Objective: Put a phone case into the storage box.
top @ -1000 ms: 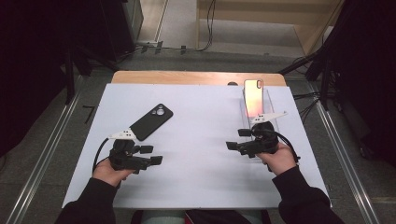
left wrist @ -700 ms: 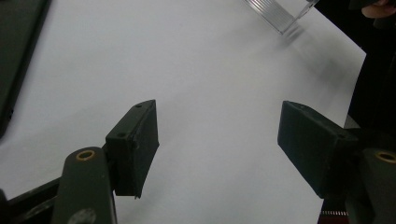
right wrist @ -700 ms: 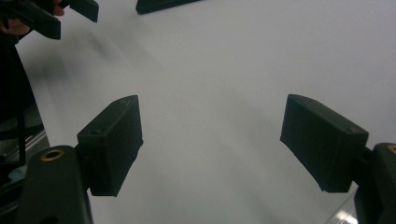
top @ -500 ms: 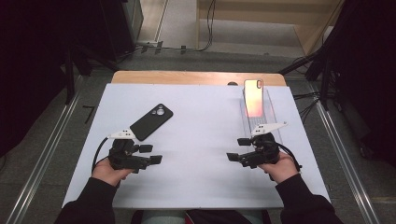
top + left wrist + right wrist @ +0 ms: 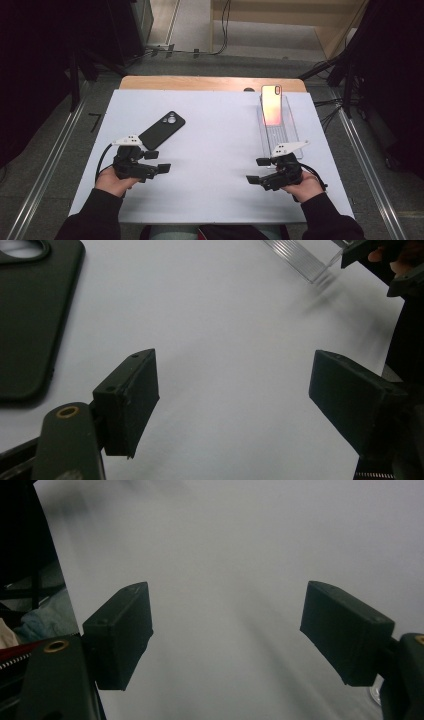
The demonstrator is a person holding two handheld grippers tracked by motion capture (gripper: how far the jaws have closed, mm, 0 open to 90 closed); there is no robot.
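counting: 2 hand-held grippers, left (image 5: 157, 161) & right (image 5: 258, 171), both agape, empty | 1 blk case (image 5: 161, 130) | 1 phone (image 5: 271, 104)

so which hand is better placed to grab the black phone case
Left. The left gripper sits right beside the black phone case, fingers open with nothing between them. The right gripper is across the table, beside the clear stand.
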